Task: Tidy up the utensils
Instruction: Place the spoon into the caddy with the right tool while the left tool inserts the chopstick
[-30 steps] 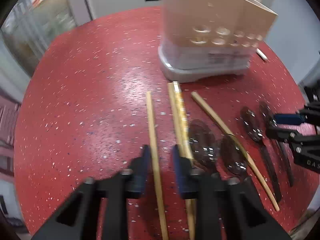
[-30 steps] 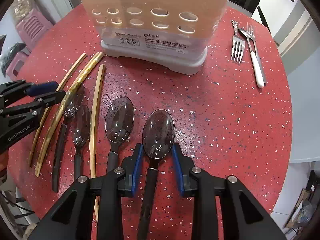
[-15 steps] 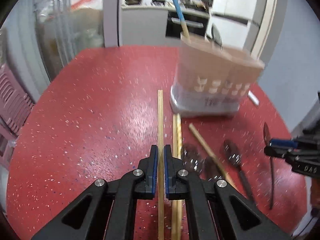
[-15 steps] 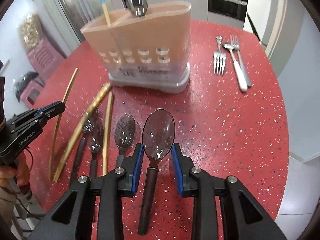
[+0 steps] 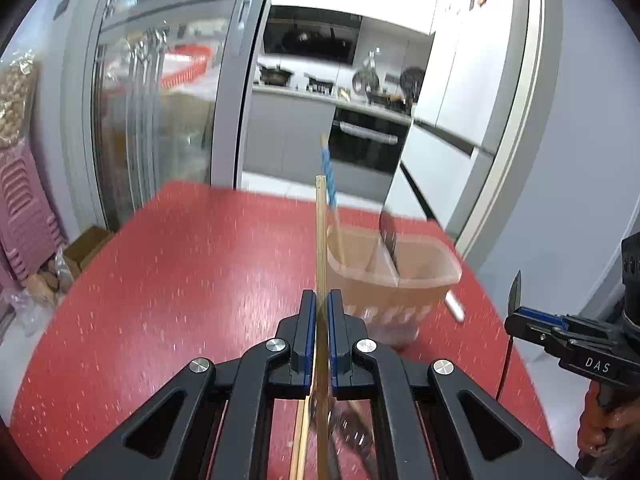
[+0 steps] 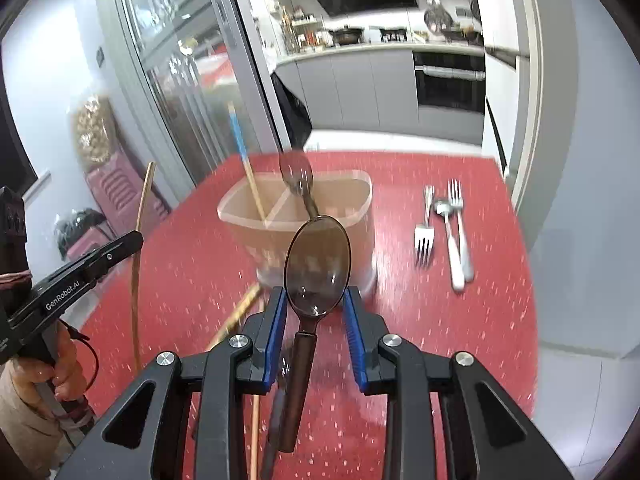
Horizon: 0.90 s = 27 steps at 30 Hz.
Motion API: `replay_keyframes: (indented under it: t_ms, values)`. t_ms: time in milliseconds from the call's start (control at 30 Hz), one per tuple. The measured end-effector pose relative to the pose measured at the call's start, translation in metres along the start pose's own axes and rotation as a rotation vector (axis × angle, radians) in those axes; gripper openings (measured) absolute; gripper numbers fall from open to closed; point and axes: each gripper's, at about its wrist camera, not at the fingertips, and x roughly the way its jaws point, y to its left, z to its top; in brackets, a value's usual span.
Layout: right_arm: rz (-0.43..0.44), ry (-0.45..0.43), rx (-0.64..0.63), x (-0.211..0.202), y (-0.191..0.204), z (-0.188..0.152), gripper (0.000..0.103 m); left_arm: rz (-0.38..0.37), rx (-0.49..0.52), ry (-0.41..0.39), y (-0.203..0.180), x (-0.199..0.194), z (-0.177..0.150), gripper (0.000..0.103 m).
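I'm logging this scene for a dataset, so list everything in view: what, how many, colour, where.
table: one, red speckled, under everything
utensil holder: one, beige, divided, mid-table
blue-tipped chopstick: one, standing in holder
dark spoon: one, standing in holder
forks: two, silver, right of holder
white-handled utensil: one, between forks
wooden chopstick: one, clamped in left gripper
brown spoon: one, held in right gripper
left gripper: black, blue pads
right gripper: black, blue pads
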Motion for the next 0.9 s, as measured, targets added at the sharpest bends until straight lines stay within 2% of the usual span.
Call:
replay_keyframes:
  t_ms: [267, 533, 700, 900]
  values:
    - [-0.004, -0.102, -0.009, -0.009, 0.001, 0.054, 0.031, -0.031, -0.007, -0.111, -0.015, -0.003, 0.054, 0.029]
    - [-0.033, -0.179, -0.018, 0.003, 0.000, 0.111, 0.031, -0.047, -0.011, -0.183, -0.035, 0.023, 0.098, 0.029]
    - [-0.038, -0.200, 0.004, 0.022, -0.010, 0.131, 0.031, -0.034, -0.018, -0.216, -0.043, 0.050, 0.117, 0.029]
    - [-0.044, -0.206, 0.001, 0.051, -0.017, 0.135, 0.031, -0.033, -0.059, -0.230, -0.040, 0.081, 0.121, 0.029]
